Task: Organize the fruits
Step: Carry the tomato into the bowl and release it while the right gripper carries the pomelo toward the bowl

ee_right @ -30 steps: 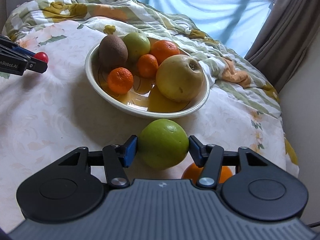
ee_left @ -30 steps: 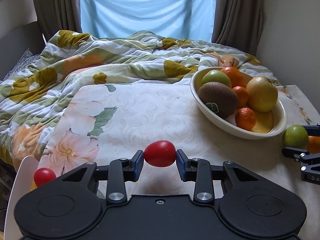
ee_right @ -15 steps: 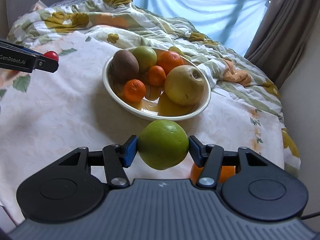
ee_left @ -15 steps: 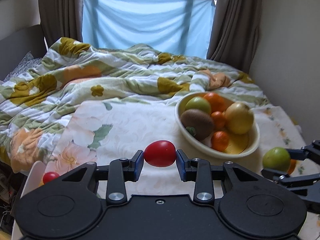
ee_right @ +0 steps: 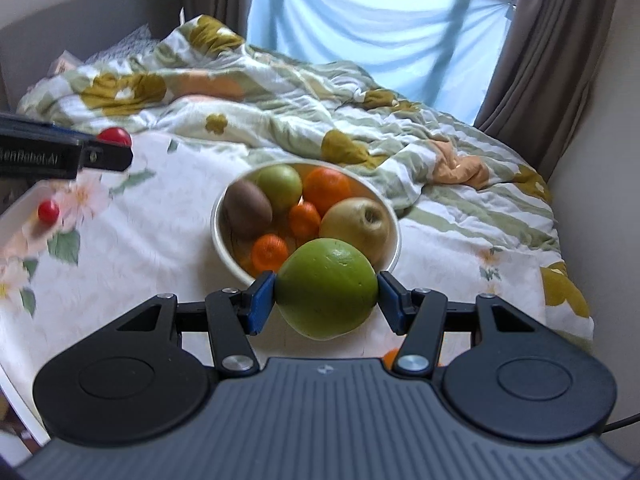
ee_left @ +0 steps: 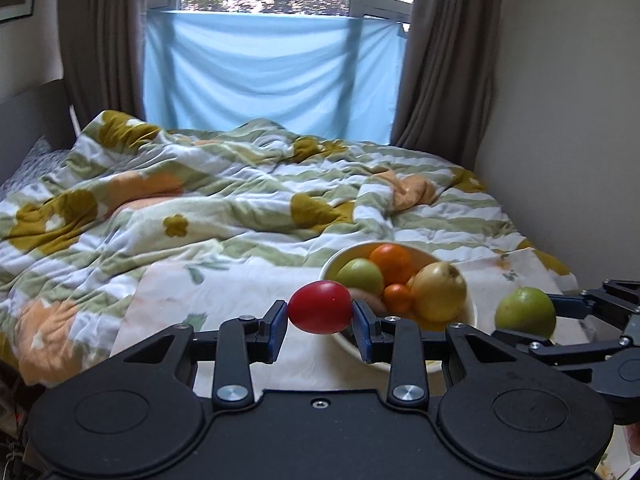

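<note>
Both claws have gone up high in the last second, and each one has kept its fruit. A second ago the left claw [ee_left: 320, 314] sat low near the desk [ee_left: 240, 292] with the bowl [ee_left: 470, 314] off to its right; now the bowl looks small and lies right behind the red tomato [ee_left: 320, 307] that the claw holds tight between its blue pads. The right claw [ee_right: 326, 294] has also lifted, and it squeezes the big green fruit [ee_right: 326, 288] on both sides. So both fruits are picked up and in the air, above the near edge of the bowl. I think the next job is to put them down in the right place, maybe in the bowl (I cannot be sure which place is meant).

The bowl is already quite full: a kiwi [ee_right: 247, 208], a green apple [ee_right: 280, 186], a big orange [ee_right: 327, 190], two little oranges [ee_right: 305, 220] and a yellow pear [ee_right: 356, 226]. There is not much room left, so a fruit dropped in could bump the others or roll out. A white tray [ee_right: 20, 216] with a small red tomato [ee_right: 48, 211] sits at the left. One more orange fruit [ee_right: 391, 357] peeks out under the right claw. The two claws are near each other and could knock together
</note>
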Demonstrator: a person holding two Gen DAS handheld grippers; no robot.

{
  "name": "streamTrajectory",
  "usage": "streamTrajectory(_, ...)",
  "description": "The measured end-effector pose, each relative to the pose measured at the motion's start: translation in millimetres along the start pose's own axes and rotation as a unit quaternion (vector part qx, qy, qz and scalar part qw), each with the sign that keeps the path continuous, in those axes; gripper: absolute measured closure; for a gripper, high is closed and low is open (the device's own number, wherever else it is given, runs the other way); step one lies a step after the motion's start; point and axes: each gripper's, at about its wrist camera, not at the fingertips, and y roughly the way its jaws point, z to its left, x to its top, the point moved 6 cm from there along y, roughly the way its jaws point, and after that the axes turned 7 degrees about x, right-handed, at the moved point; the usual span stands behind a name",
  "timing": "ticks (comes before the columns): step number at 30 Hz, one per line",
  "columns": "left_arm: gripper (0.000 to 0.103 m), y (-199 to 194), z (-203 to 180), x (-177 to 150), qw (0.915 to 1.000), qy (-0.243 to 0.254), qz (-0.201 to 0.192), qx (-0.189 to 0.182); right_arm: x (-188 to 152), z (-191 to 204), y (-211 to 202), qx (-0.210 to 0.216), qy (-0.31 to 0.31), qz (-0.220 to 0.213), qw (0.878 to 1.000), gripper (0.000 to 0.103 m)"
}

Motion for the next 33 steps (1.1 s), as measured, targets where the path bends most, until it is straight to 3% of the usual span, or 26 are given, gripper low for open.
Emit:
streamTrajectory(12,0.064,52,-38,27,0.9984,0.041,0.016,-0.036,26,-30,12,-0.018,0.028,-0.014,0.999,0.033)
streamTrajectory(26,0.064,119,-88,9,0.9915,0.080,0.089,-0.052,22,-81,44,-0.007,0.042,0.013,0.999,0.033)
streamTrajectory(29,0.063,121,-92,7,0.9913,0.086,0.083,-0.055,20,-88,49,-0.009,0.049,0.018,0.999,0.033)
streamTrajectory(30,0.057,120,-92,7,0.9914,0.089,0.079,-0.055,20,-90,49,-0.010,0.050,0.019,0.999,0.033)
streamTrajectory(33,0.015,114,-90,10,0.9932,0.087,0.060,-0.049,17,-98,53,-0.017,0.058,0.027,0.998,0.033)
